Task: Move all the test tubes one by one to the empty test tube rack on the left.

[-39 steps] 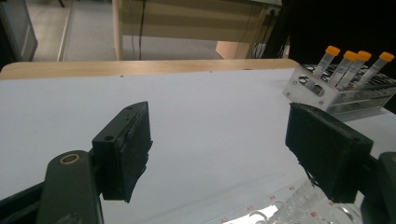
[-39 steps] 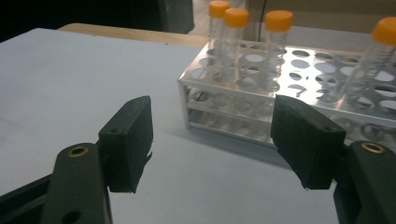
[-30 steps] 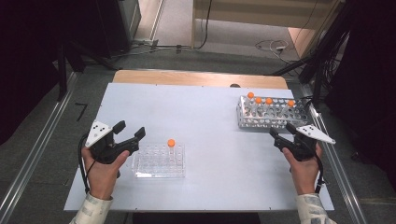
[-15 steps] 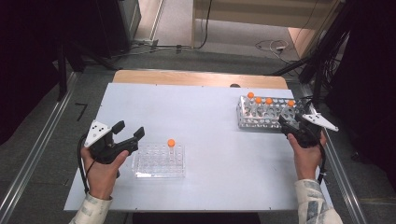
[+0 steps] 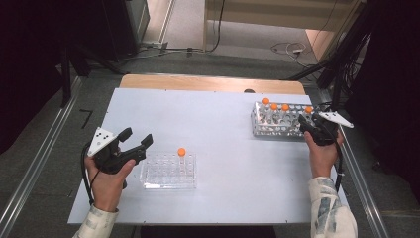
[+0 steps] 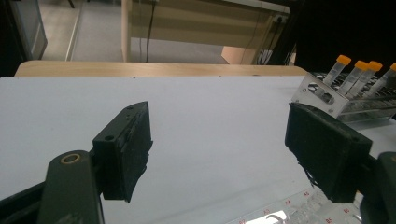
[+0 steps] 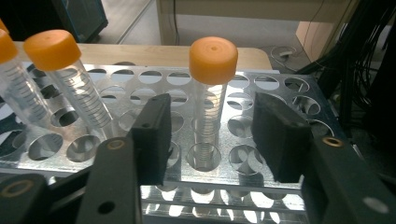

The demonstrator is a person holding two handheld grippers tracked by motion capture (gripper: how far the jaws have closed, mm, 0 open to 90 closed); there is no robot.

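A clear plastic rack (image 5: 168,173) sits at the front left and holds one orange-capped tube (image 5: 182,152). Just left of it my left gripper (image 5: 136,137) hovers open, with bare table between its jaws (image 6: 224,154). A metal rack (image 5: 277,126) at the back right carries several orange-capped tubes. My right gripper (image 5: 306,125) is at that rack's right end. Its jaws have just been closing and stand on either side of an upright tube (image 7: 210,93). There is a gap on each side, so the pads (image 7: 154,133) do not touch it.
Two more orange-capped tubes (image 7: 70,79) lean in the metal rack (image 7: 261,100) to the left of the framed one. The rack also appears far right in the left gripper view (image 6: 327,95). A wooden strip (image 5: 213,83) borders the table's far edge. Cables (image 5: 341,64) hang beyond the right side.
My right gripper has moved away from the front edge up to the metal rack's right end, and its jaws have narrowed. The left gripper has stayed put.
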